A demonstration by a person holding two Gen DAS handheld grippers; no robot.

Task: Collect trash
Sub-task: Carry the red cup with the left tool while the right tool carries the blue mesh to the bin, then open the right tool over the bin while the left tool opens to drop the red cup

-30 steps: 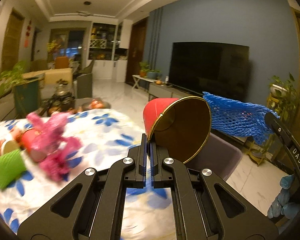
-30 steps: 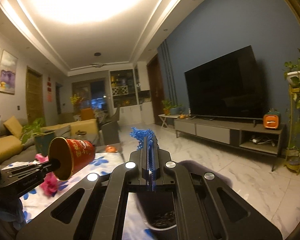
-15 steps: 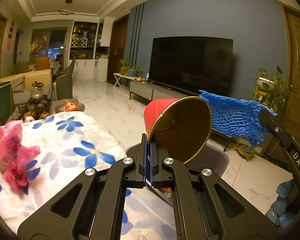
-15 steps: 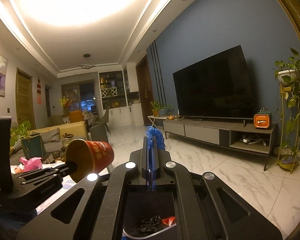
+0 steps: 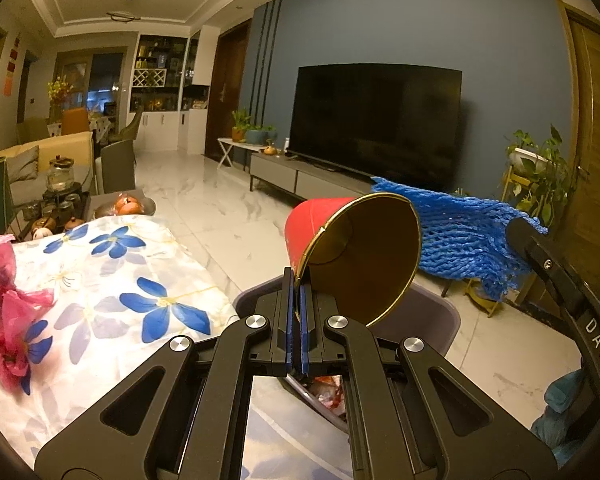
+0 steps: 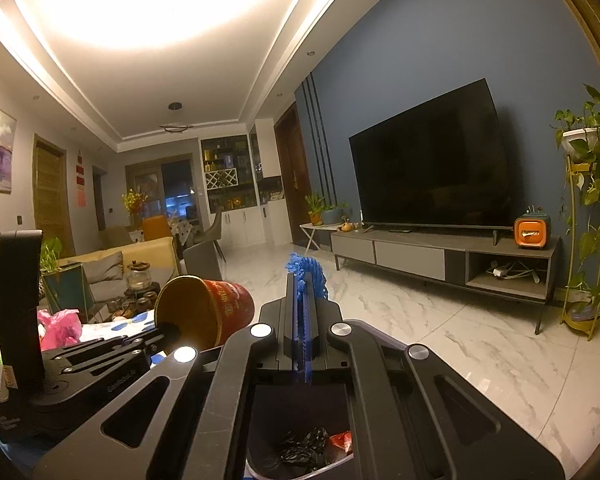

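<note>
Over the bin (image 6: 300, 432), which stands just off the corner of the flowered table (image 5: 100, 280), both grippers have swung away from the table during the last second; the pink bag (image 5: 4, 304) has slid to the left edge of the left view. Left gripper (image 5: 298, 320) is clenched on the rim of the red cup (image 5: 356, 256), cup tipped on its side, mouth toward the camera. Right gripper (image 6: 302, 320) is clenched on the blue foam net (image 6: 306, 276). Dark bags and a red scrap already lie in the bin. Judgement: carry is done; both pieces look placed for release into the bin. Pink bag is left to collect.
</note>
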